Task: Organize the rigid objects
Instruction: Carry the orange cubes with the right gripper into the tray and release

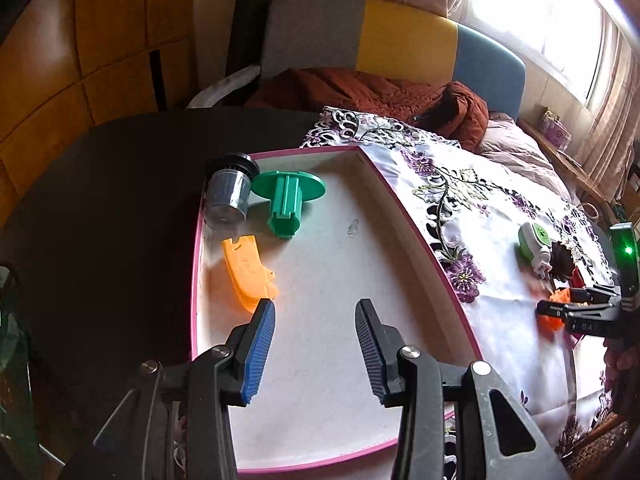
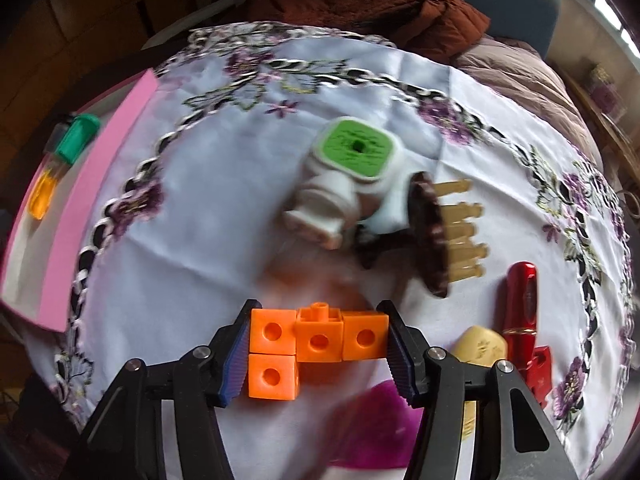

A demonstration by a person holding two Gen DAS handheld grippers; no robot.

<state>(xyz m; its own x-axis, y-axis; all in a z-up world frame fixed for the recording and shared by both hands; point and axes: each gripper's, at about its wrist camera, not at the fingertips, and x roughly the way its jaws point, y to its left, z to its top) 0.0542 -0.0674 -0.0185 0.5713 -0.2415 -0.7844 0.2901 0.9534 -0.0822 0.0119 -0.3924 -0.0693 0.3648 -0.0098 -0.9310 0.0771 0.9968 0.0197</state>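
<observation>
I start with the biggest piece: the pink-rimmed tray (image 1: 404, 216) lies on the tabletop (image 1: 100, 200), its far right corner over the embroidered cloth (image 1: 500, 308). My left tool (image 1: 315, 344) hangs over the tray's bare white floor with its jaws apart and nothing between them.

In the tray's far left corner lie three pieces close together: a grey canister (image 1: 228, 194) on its side, a green flanged spool (image 1: 287, 196) just beside it, and a curved orange plastic shell (image 1: 248, 276) nearer my left tool. All three look like light, stiff moulded plastic; the canister may roll, so I judge it best taken across its body.

On the cloth, the white and green gadget (image 2: 352, 176) looks chunky and hard; its narrow white neck seems the safest place to take it. Touching it is a brown hair clip (image 2: 430, 236) with yellowish teeth, which I would treat as brittle and take by the spine. A red lipstick-like tube (image 2: 520, 300) looks glossy and probably slippery, so across its middle. A cream piece (image 2: 482, 346) sits behind my right tool's finger, too hidden to judge.

The smallest job is in hand: my right tool (image 2: 316, 352) is clamped on the orange linked cubes (image 2: 316, 340), pads on both ends of the upper row. They look light and rigid, but the joints may snap apart, and the fourth cube hangs below unsupported.
</observation>
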